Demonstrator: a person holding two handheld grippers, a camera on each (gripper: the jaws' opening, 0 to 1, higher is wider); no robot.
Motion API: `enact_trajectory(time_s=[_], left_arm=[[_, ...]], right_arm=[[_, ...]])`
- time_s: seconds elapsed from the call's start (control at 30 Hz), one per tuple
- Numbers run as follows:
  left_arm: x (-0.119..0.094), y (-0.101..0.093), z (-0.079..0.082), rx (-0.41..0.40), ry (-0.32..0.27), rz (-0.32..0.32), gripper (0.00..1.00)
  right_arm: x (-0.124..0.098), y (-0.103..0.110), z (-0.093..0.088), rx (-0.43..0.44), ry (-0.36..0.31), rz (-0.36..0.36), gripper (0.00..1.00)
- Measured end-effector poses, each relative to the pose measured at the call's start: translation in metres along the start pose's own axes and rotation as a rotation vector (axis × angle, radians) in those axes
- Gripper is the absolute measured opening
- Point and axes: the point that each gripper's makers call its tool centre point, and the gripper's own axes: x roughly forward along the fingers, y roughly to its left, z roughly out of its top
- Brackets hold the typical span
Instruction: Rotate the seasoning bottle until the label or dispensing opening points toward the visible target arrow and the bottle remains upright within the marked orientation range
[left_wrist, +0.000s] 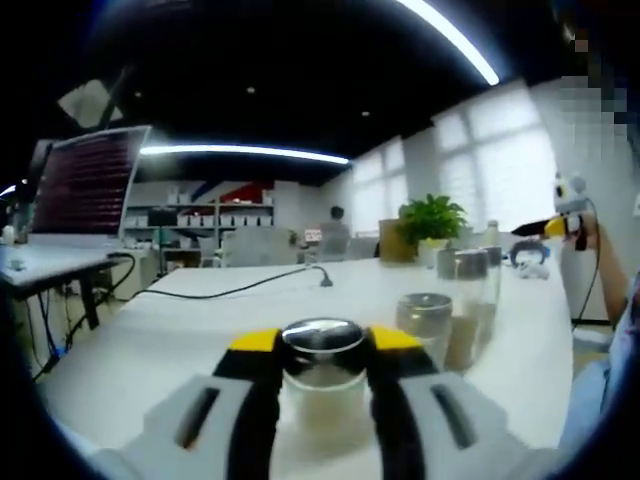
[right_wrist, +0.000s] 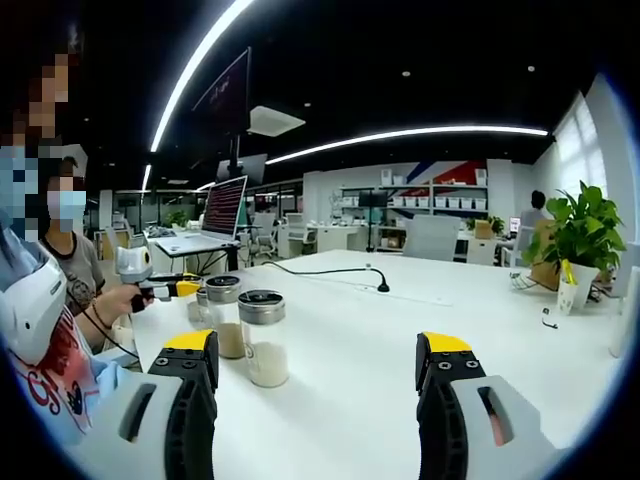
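Silver-lidded clear seasoning bottle (left_wrist: 323, 372) w/ pale fill, yellow-tipped black/grey left hand-held gripper (left_wrist: 322, 345), white table (left_wrist: 200, 330).

Three seasoning bottles (left_wrist: 322, 375) (left_wrist: 425, 325) (left_wrist: 470, 285) — one potted plant (left_wrist: 431, 222) — one laptop (left_wrist: 90, 185).

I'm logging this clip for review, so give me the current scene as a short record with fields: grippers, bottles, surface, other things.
left gripper: jaws closed around a clear glass seasoning bottle with a shiny metal lid, bottle upright
right gripper: jaws wide apart, nothing between them
other bottles: two more metal-lidded glass jars stand close behind the held one
surface: long white table
cable: black cable runs across the table
plant: green potted plant at the table's far end
target arrow: cannot make one out
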Motion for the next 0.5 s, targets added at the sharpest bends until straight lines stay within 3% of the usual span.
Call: enact_trajectory(time_s=[0.5], left_arm=[[-0.0001,-0.0014,-0.0002,-0.001,0.000,-0.088,0.33]], right_arm=[[0.0025,0.0041,-0.0008,-0.011,0.010,0.007,0.83]])
